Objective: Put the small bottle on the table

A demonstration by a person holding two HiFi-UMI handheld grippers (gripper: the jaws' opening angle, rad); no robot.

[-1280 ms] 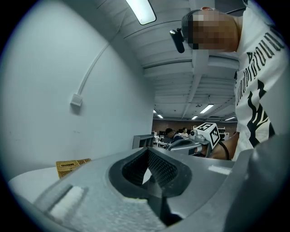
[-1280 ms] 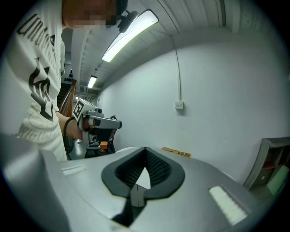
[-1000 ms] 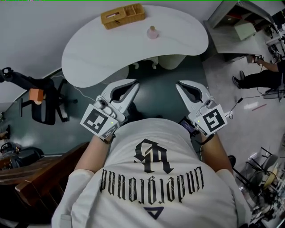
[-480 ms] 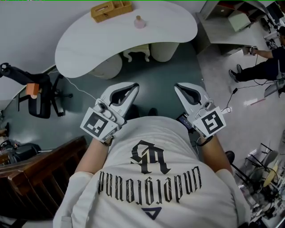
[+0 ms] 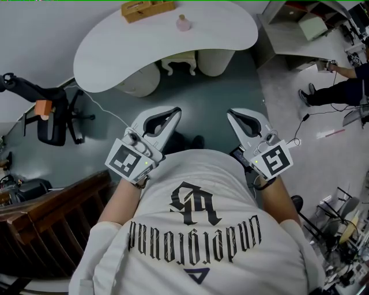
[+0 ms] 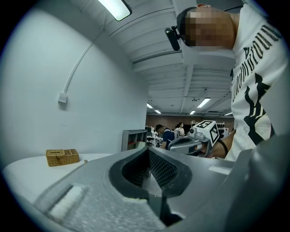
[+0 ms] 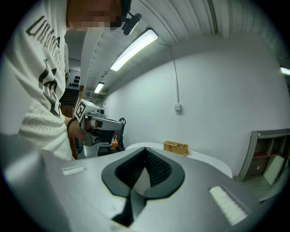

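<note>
The small pink bottle (image 5: 183, 23) stands upright on the white curved table (image 5: 132, 49), near its far edge and to the right of a wicker basket (image 5: 147, 7). My left gripper (image 5: 173, 112) and right gripper (image 5: 232, 114) are held side by side in front of my chest, over the grey floor and well short of the table. Both point toward it. In each gripper view the jaws meet at the tips with nothing between them: left gripper (image 6: 148, 149), right gripper (image 7: 145, 148). The basket (image 6: 62, 157) also shows far off in the left gripper view.
White pedestal legs (image 5: 179, 62) stand under the table. A black office chair (image 5: 53, 122) is at the left, with a dark wooden railing (image 5: 52, 216) below it. A grey desk (image 5: 300, 34) and a seated person (image 5: 340, 86) are at the right.
The table, basket and bottle have slid up and left in the head view, so they lie farther from both grippers. Both jaws stay shut.
</note>
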